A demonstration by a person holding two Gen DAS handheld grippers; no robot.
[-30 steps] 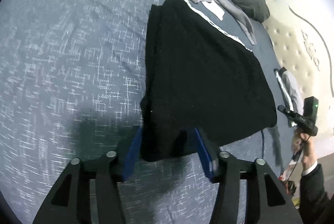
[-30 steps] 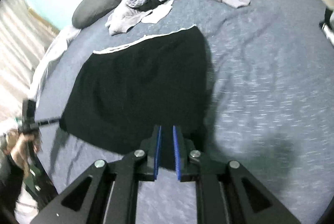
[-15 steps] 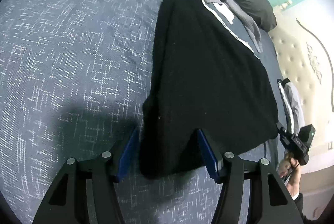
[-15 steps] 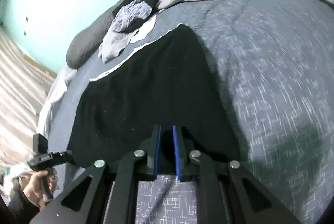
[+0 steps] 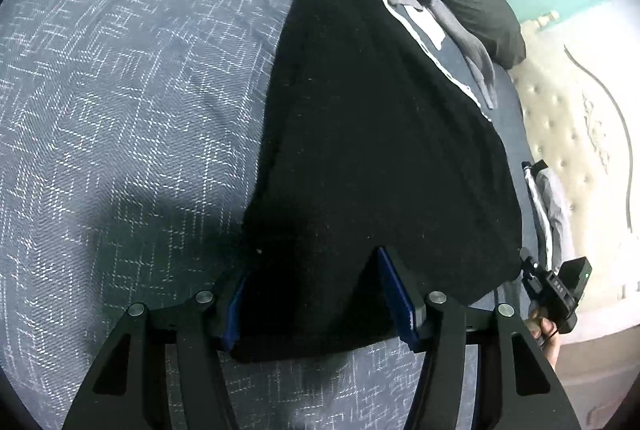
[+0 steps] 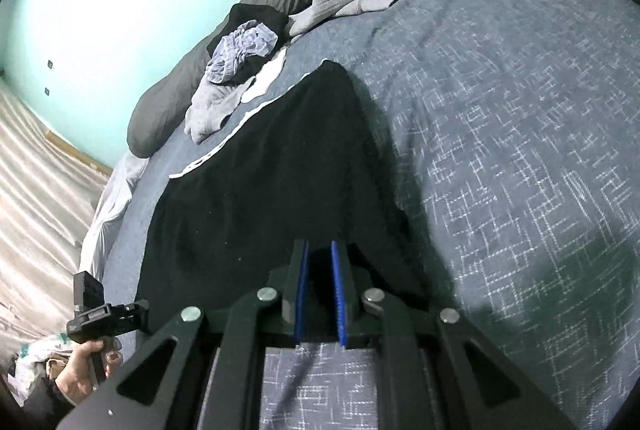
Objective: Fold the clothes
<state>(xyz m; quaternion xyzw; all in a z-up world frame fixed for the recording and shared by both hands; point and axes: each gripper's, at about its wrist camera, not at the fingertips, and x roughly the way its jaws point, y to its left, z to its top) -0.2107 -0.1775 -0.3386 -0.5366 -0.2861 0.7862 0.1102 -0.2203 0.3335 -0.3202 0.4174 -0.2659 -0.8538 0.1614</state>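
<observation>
Blue-grey bedspread (image 5: pixel 120 89) fills both views, and your black garment (image 5: pixel 380 149) lies spread down the middle of the frame, its white-trimmed edge at the far end, with what looks like a doubled layer along its left side in the left view. Your left gripper (image 5: pixel 320 294) has its fingers spread wide around the near corner without pinching, while your right gripper (image 6: pixel 319 290) is clamped tight on the near edge. I'd guess you're mid-fold, and that crumpled heap of clothes (image 6: pixel 236 69) upper left looks unfolded.
</observation>
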